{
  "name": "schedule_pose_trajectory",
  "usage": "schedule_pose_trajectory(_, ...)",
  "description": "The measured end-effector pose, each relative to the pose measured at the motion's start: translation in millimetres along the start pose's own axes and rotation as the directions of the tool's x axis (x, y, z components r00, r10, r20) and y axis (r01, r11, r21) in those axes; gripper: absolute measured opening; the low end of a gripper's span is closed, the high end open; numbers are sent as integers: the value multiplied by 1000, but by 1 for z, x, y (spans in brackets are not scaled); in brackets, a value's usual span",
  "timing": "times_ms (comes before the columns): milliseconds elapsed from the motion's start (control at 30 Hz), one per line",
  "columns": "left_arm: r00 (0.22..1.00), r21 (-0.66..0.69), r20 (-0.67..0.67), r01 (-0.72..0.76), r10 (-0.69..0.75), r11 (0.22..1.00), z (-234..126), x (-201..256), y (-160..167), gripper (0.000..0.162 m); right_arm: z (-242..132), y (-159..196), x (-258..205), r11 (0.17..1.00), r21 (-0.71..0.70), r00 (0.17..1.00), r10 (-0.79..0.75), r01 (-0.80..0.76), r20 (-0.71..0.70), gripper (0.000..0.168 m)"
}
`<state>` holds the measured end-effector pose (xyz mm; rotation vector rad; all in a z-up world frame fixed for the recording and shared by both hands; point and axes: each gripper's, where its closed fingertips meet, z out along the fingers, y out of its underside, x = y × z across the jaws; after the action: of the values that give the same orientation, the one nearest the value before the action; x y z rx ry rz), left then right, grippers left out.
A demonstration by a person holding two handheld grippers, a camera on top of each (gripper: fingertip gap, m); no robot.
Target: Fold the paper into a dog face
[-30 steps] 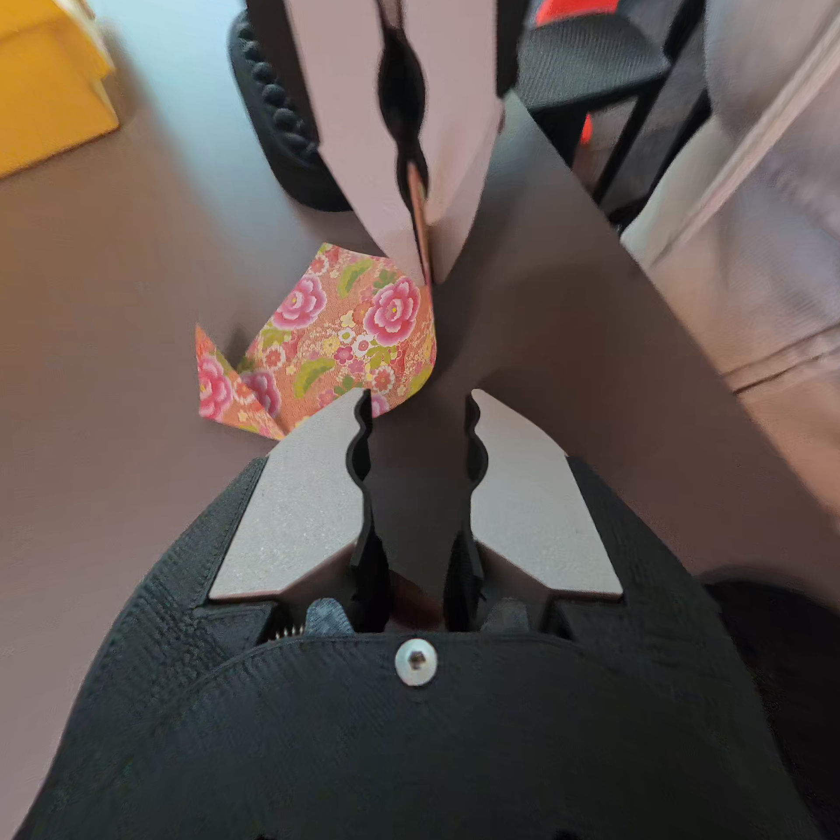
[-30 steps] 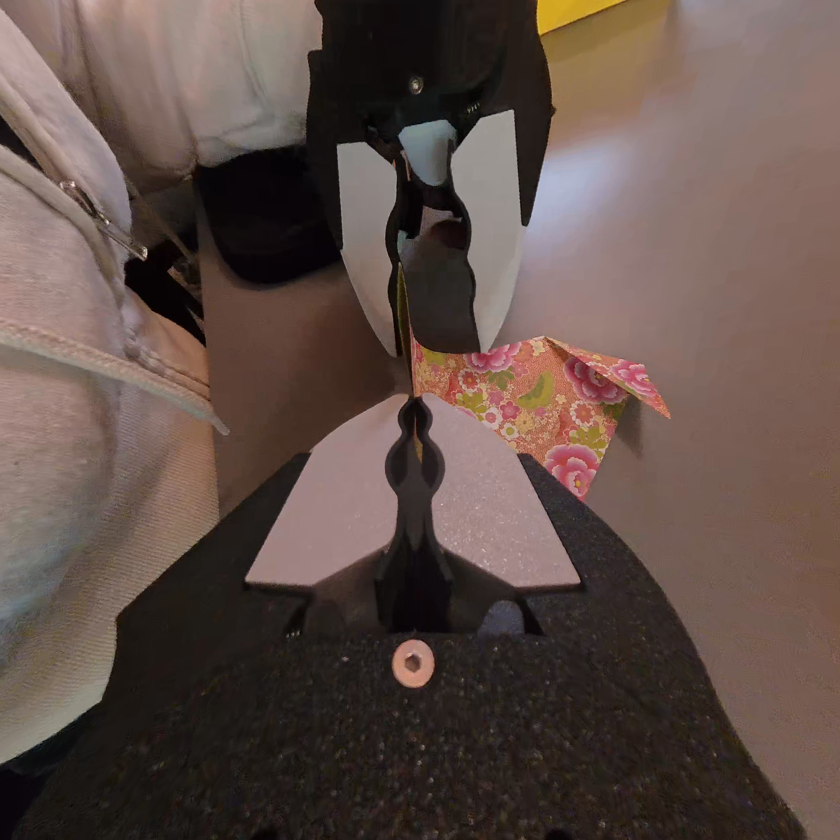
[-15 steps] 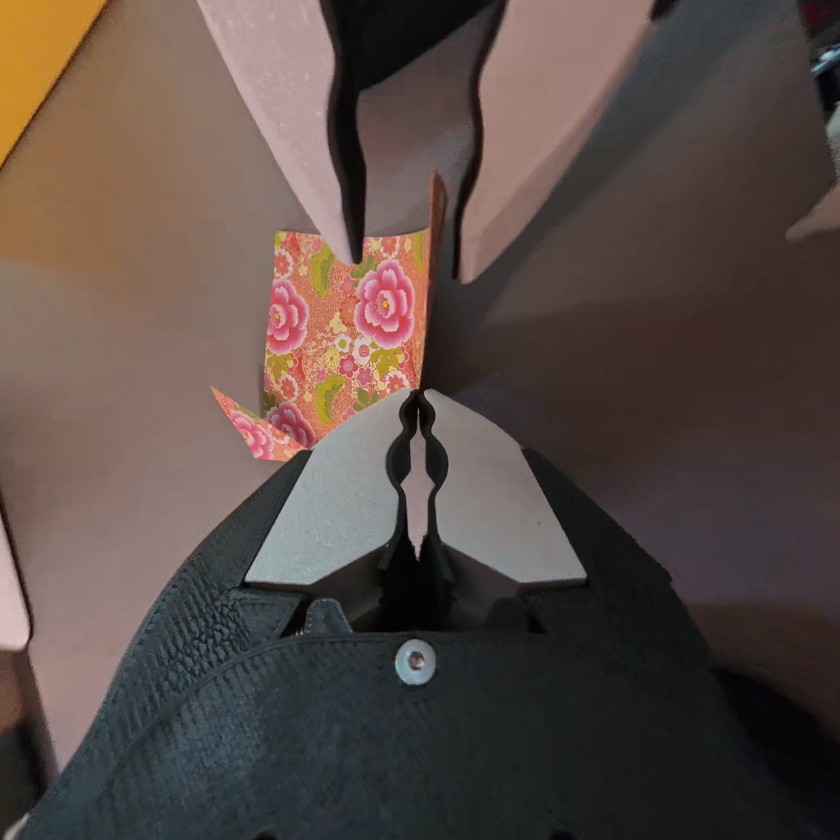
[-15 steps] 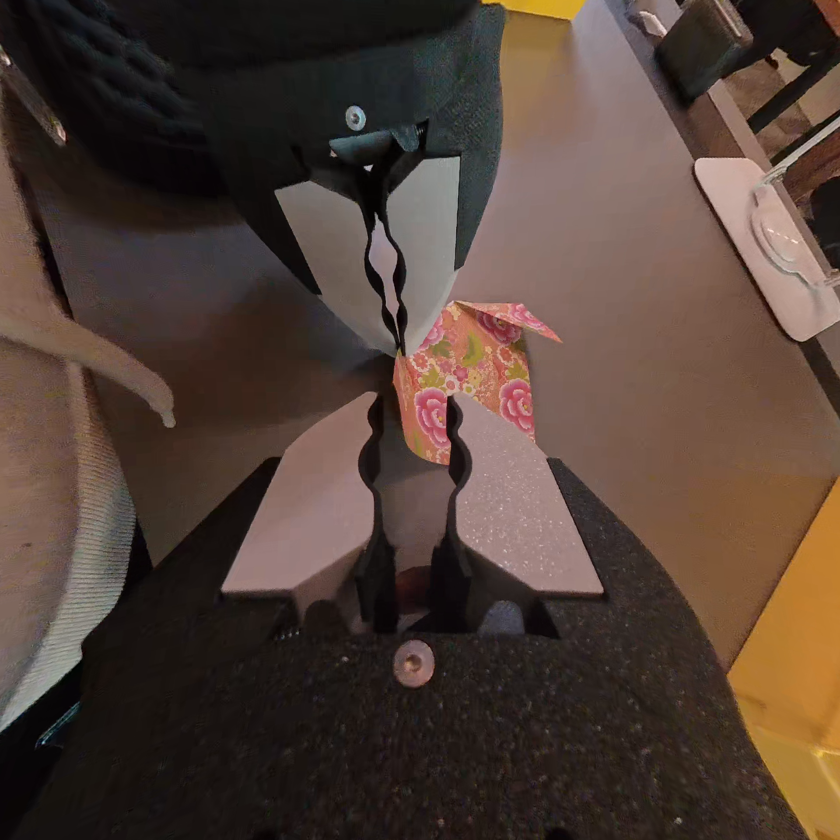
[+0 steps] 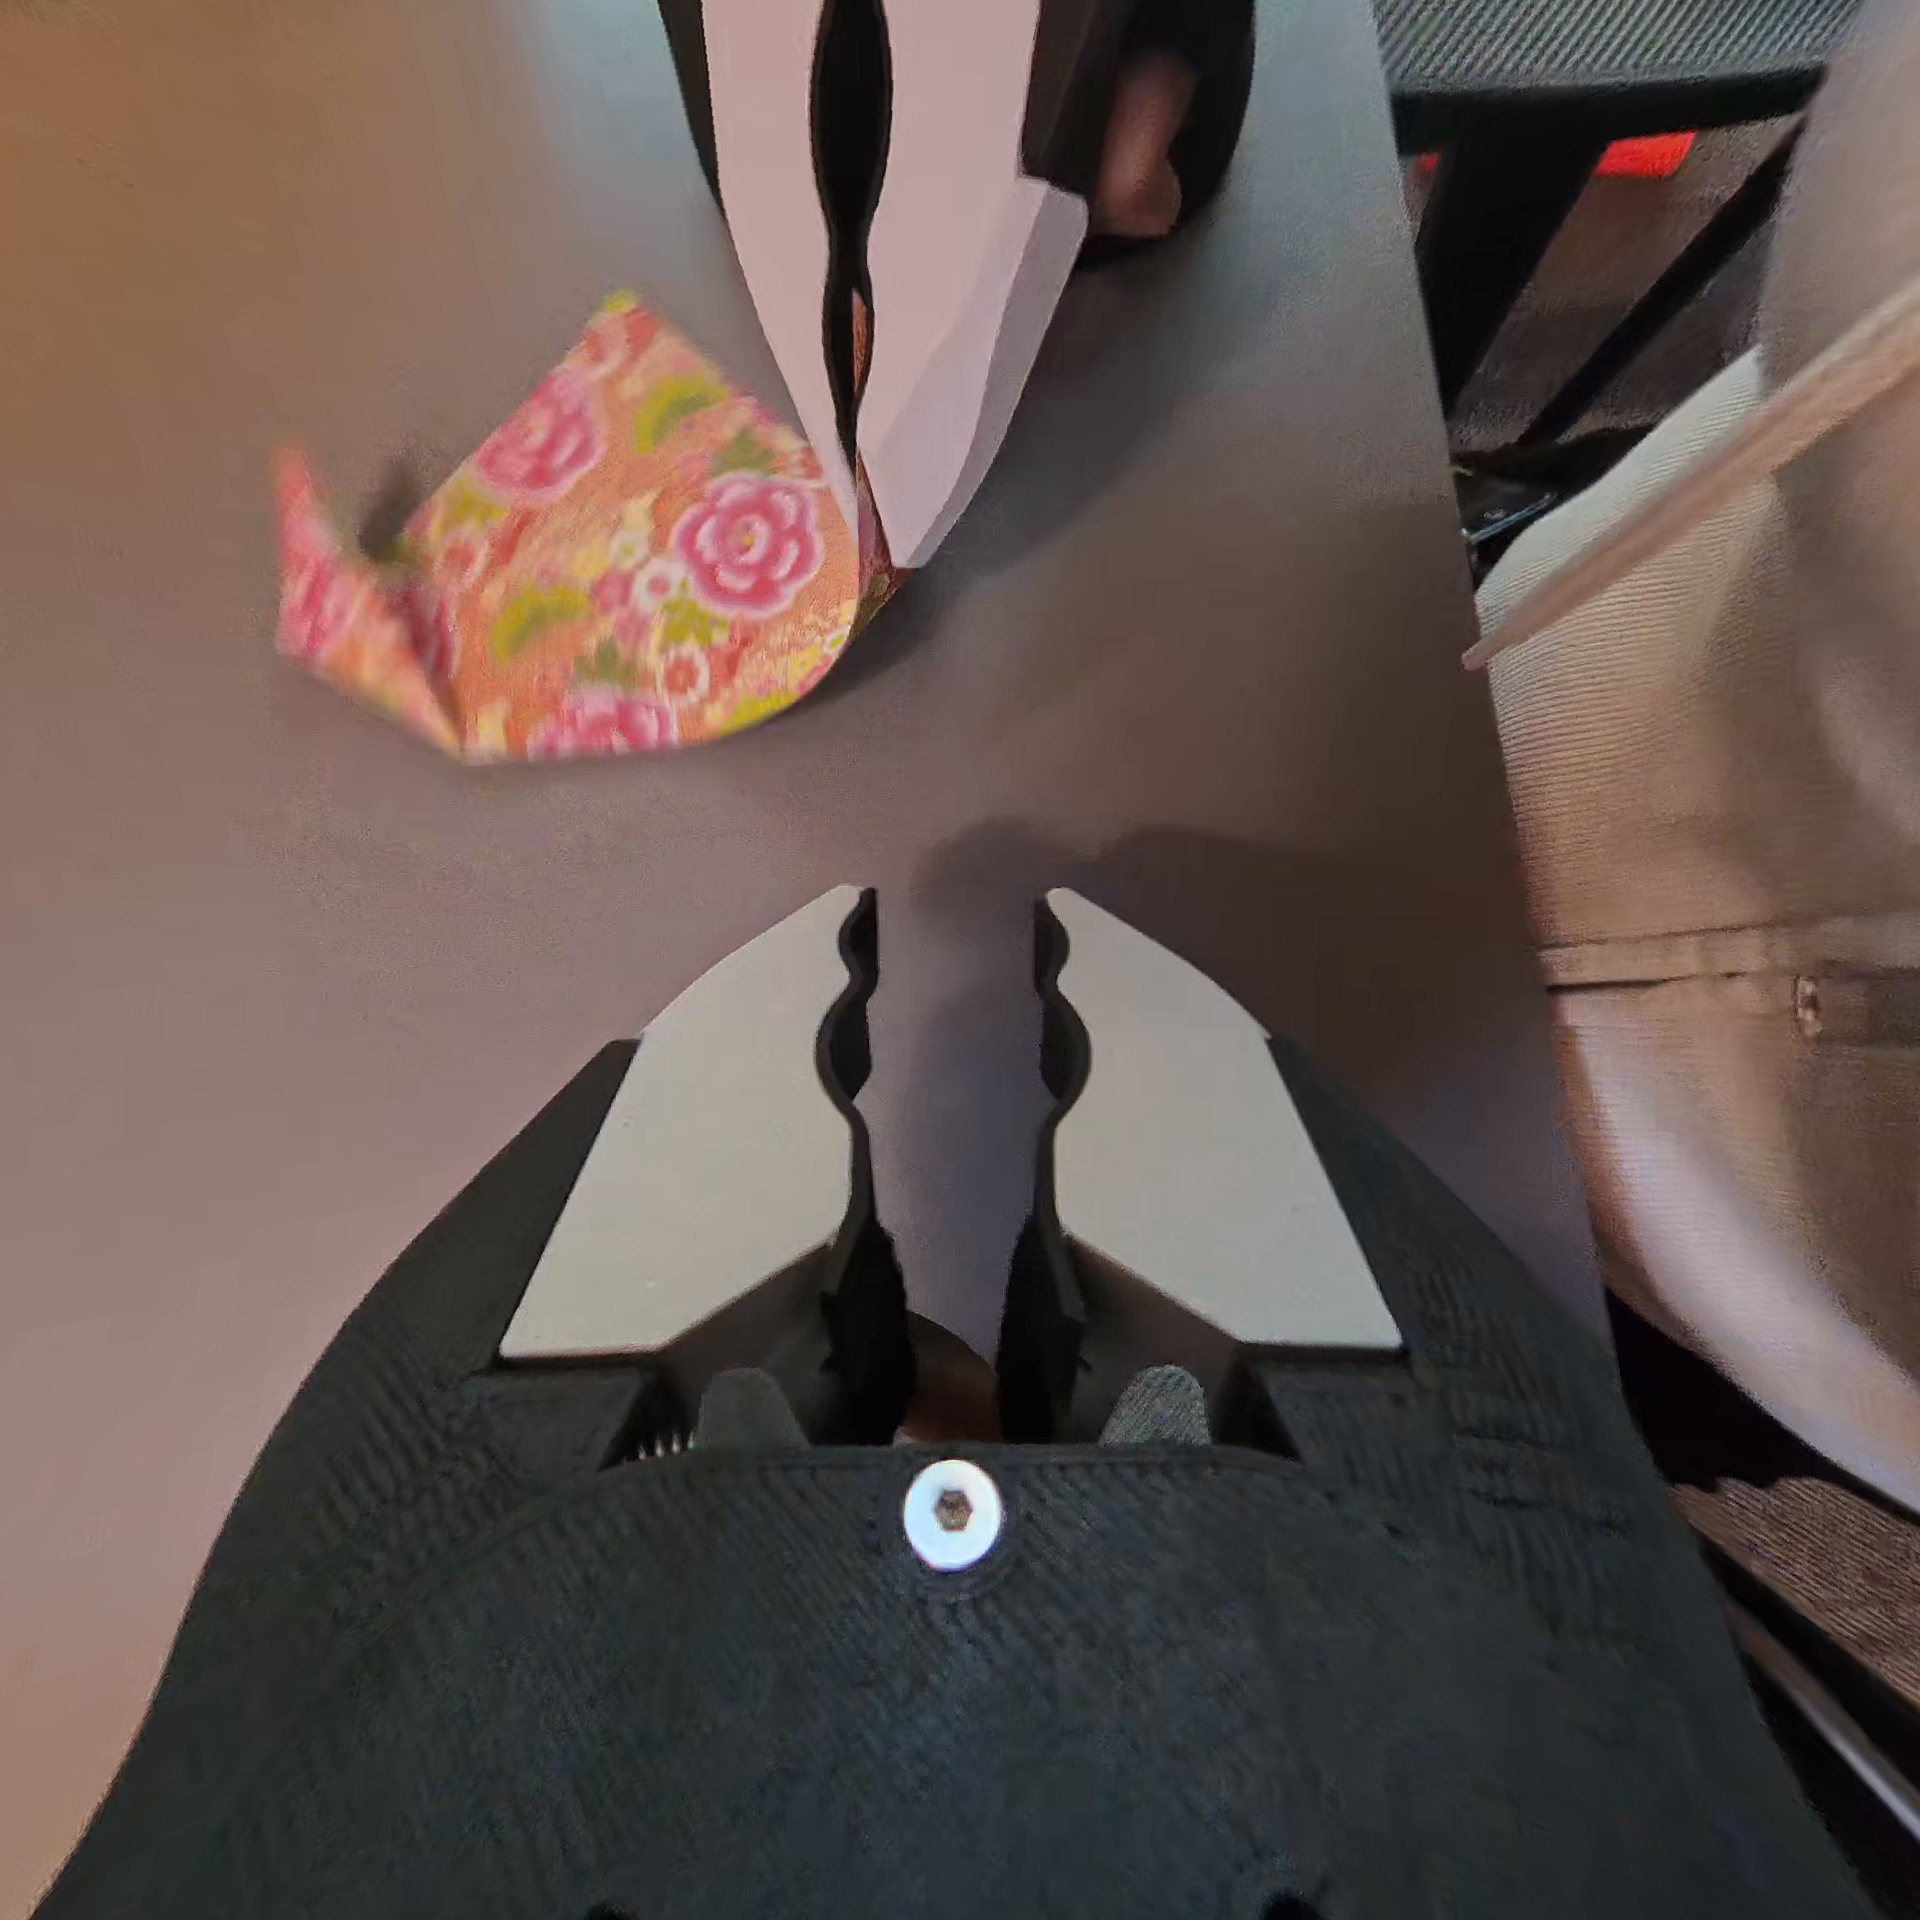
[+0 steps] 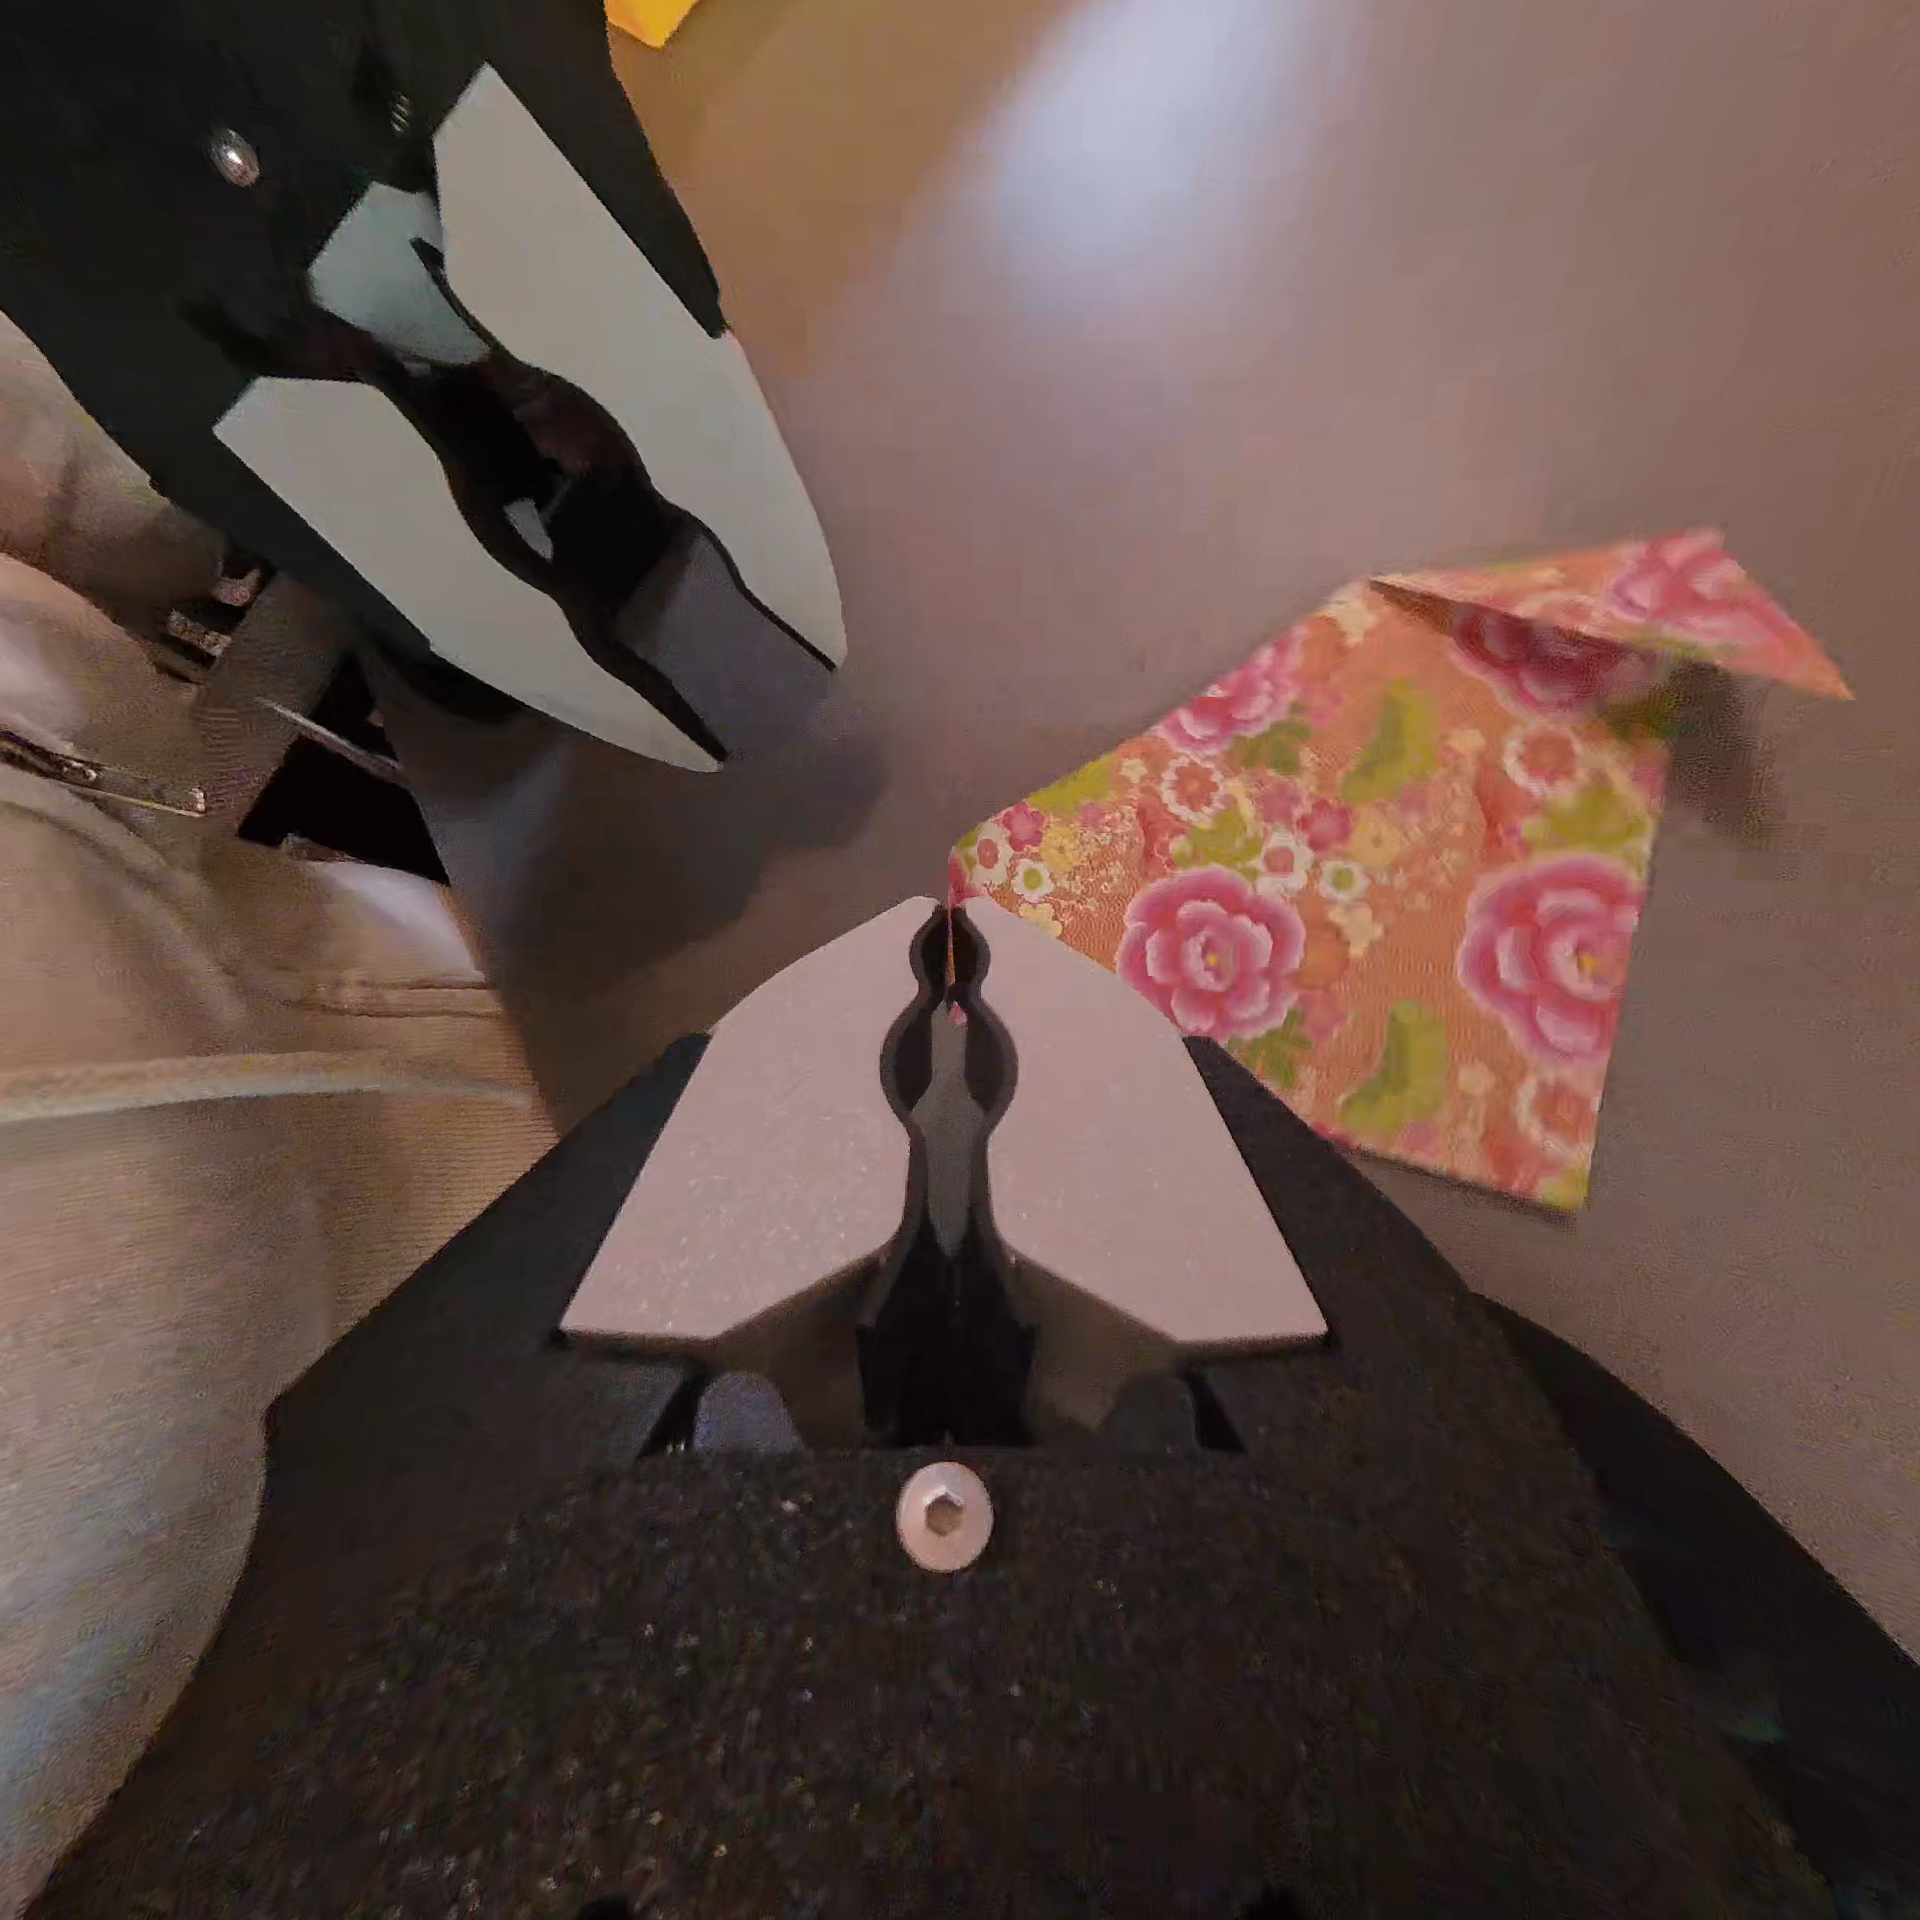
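The floral orange-pink paper (image 5: 623, 561), folded with one flap turned down, lies partly lifted on the brown table (image 5: 312, 935). In the right wrist view the paper (image 6: 1403, 883) spreads to the right with its folded flap at the far end. My right gripper (image 6: 951, 914) is shut on the paper's near corner; it also shows in the left wrist view (image 5: 868, 488), pinching the paper's right corner. My left gripper (image 5: 951, 904) is open and empty, a short way back from the paper. It shows in the right wrist view (image 6: 769, 707) at the upper left, apart from the paper.
The table's edge (image 5: 1455, 520) runs along the right of the left wrist view, with a person's beige clothing (image 5: 1714, 935) and a dark chair (image 5: 1558, 156) beyond it. A yellow object (image 6: 644, 16) shows at the top of the right wrist view. Across from one pair of fingers to the other is roughly 6 cm.
My left gripper has opened, let go of the paper and drawn back from it. My right gripper has shut on the paper's corner and now holds it alone.
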<state>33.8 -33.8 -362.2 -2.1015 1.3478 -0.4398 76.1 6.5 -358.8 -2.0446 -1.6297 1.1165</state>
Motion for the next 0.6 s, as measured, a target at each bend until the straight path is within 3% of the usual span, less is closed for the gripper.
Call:
schedule_pose_trajectory(100,981,38,58,-188,186,981,3,-4,-4,45,3,6,1,994,-111,999,-21,24,35,0)
schedule_pose_trajectory(167,955,38,115,-279,273,960,4,-17,-9,48,3,3,-4,991,-113,993,-64,75,98,0)
schedule_pose_trajectory(233,967,102,164,-213,195,972,0,-43,-21,30,2,1,-13,984,-99,977,-129,147,171,0)
schedule_pose_trajectory(333,998,212,-17,-60,65,975,1,-51,-38,3,3,4,-19,958,-107,946,-240,267,216,0)
schedule_pose_trajectory(467,984,40,-72,-161,163,986,25,-47,-20,0,2,8,-22,932,-121,921,-307,342,240,0)
schedule_pose_trajectory(600,985,-17,-79,-155,154,988,30,-33,-7,0,1,13,-9,963,-171,968,-177,208,178,0)
